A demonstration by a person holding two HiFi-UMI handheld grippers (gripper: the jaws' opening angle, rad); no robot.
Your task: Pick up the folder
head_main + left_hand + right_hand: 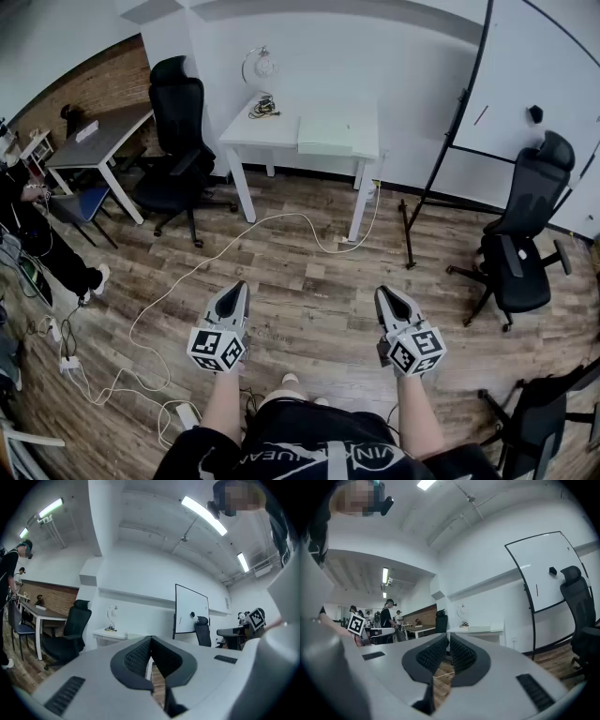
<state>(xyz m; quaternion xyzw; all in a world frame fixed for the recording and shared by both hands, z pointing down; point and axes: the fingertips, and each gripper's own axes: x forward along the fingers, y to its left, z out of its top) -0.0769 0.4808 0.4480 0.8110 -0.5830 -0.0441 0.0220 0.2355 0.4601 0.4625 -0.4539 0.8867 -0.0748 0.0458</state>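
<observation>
The folder [326, 134] is a pale green flat pack lying on the white table [272, 131] by the far wall; it shows small in the right gripper view [480, 629]. Both grippers are held level over the wooden floor, well short of the table. My left gripper [238, 289] has its jaws together with nothing between them, and its own view [150, 641] shows the same. My right gripper [384, 293] is shut and empty too, its tips meeting in its own view [448, 639].
A black office chair [178, 141] stands left of the table, another [520, 234] at the right under a whiteboard [534, 84] on a stand. A white cable [187, 281] snakes across the floor. A grey desk [94, 141] and a person [28, 225] are at the left.
</observation>
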